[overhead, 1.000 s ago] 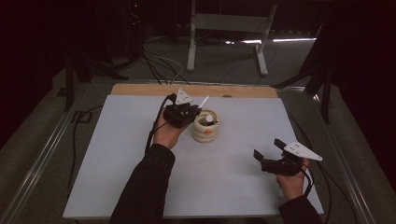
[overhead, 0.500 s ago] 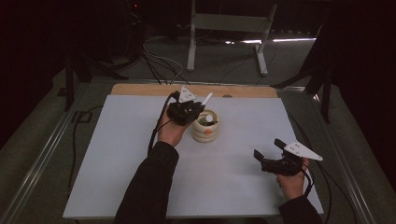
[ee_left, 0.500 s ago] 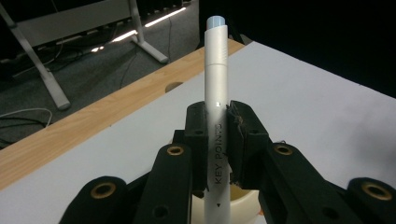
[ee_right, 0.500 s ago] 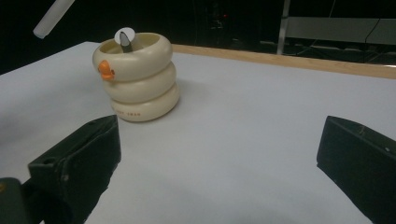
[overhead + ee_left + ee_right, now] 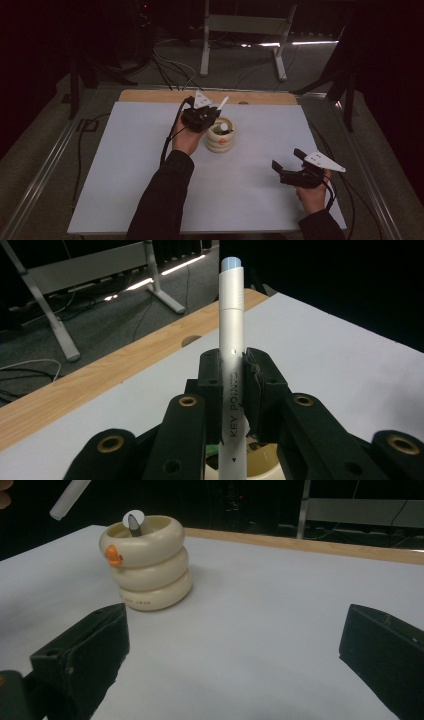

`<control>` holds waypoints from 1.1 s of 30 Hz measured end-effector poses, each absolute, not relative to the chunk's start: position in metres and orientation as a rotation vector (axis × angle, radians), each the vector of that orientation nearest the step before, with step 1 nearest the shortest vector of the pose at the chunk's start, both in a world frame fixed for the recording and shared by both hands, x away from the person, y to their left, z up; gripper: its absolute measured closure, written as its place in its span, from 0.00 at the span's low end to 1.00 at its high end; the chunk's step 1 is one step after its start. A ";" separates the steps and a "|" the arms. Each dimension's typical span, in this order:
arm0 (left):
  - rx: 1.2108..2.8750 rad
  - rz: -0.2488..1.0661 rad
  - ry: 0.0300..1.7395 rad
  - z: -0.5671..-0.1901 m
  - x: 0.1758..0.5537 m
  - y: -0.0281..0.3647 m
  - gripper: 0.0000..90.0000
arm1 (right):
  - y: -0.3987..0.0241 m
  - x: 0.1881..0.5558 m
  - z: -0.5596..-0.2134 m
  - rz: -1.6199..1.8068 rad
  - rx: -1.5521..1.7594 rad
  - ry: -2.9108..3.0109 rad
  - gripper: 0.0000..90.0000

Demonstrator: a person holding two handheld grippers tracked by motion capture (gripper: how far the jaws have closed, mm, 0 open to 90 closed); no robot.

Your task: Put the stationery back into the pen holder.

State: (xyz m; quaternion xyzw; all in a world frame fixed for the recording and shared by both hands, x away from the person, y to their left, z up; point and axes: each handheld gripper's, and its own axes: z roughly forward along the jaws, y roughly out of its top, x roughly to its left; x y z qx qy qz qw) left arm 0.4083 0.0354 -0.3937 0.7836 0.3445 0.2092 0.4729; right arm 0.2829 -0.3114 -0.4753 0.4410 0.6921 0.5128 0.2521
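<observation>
Pen (image 5: 222, 103) sits clamped in the left gripper (image 5: 212, 114) in the high view, its white tip slanting toward one o'clock just above the cream ringed holder (image 5: 220, 136), which stands on the white table (image 5: 125, 165) at four o'clock from that gripper; the right gripper (image 5: 290, 161), jaws spread and holding nothing, rests well apart at four o'clock from the holder. Left gripper view: the pen (image 5: 232, 340) runs straight toward twelve o'clock, pinched between the two black pads, with the holder's rim (image 5: 265, 465) just below. Right gripper view: the holder (image 5: 146, 562) stands at eleven o'clock beyond the wide-apart jaws, another pen (image 5: 134, 521) upright inside it, and the held pen's end (image 5: 70, 498) hangs at ten o'clock from it.
</observation>
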 end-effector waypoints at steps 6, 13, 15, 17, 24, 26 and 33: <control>1.906 0.509 0.851 -0.395 0.412 0.033 0.88 | -0.311 0.283 -0.476 1.392 1.201 1.885 0.00; 1.895 0.510 0.859 -0.397 0.416 0.029 0.88 | -0.312 0.283 -0.476 1.393 1.202 1.882 0.00; 1.896 0.511 0.857 -0.397 0.417 0.029 0.88 | -0.313 0.283 -0.475 1.395 1.205 1.881 0.00; 1.887 0.507 0.858 -0.397 0.418 0.026 0.88 | -0.313 0.283 -0.475 1.395 1.207 1.881 0.00; 1.878 0.506 0.856 -0.398 0.421 0.020 0.88 | -0.313 0.283 -0.475 1.398 1.207 1.879 0.00; 1.875 0.509 0.853 -0.399 0.422 0.017 0.88 | -0.313 0.283 -0.475 1.398 1.208 1.878 0.00; 1.865 0.509 0.865 -0.402 0.426 0.014 0.88 | -0.315 0.283 -0.475 1.400 1.206 1.875 0.00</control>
